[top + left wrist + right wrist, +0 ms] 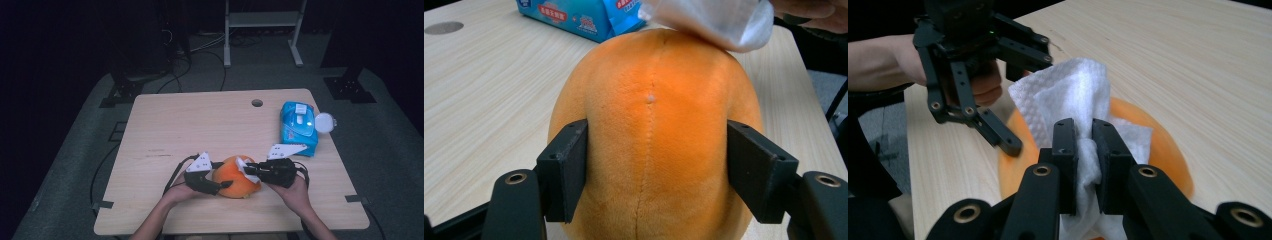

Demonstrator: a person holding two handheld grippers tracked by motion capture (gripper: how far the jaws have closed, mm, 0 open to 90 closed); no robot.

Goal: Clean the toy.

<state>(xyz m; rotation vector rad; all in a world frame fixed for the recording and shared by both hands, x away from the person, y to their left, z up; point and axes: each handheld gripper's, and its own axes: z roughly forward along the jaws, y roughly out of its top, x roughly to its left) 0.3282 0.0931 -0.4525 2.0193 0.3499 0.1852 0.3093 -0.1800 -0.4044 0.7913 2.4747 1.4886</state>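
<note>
Left gripper (226, 175), high view: at the near middle of the wooden table (190, 120), black body, grey three-cornered plate on top, jaws clamped on the orange plush toy (235, 184) from its left side. Cable trails back toward the table's near edge.

Left gripper view: jaws press flat black pads against both flanks of the plush toy (654, 130). The pile is short and velvety; a stitched seam runs up the middle with a small pale knot on it. The shape is rounded, dome-like. Neither seam nor knot is readable from above. A blurred edge of the white wipe (711, 22) lies on the toy's far top.

Centre, high view: the toy sits on the table between the two grippers, the white wipe (248, 169) on its upper right.

Right gripper (250, 171), high view: black, hand behind it, tips at the toy's top right. Right gripper view: jaws nearly together, pinching a bunched fold of the wipe (1078, 100); embossed, quilted, paper-like texture, crumpled and standing up above the pads. It rests on the orange toy (1168, 150) beneath. The left gripper (1015, 107) and its hand show beyond.

Far right, high view: a blue wet-wipe pack (298, 127), soft glossy plastic, white flip lid open, near the table's right edge, well apart from the toy. Its printed side (574, 15) shows in the left gripper view.
</note>
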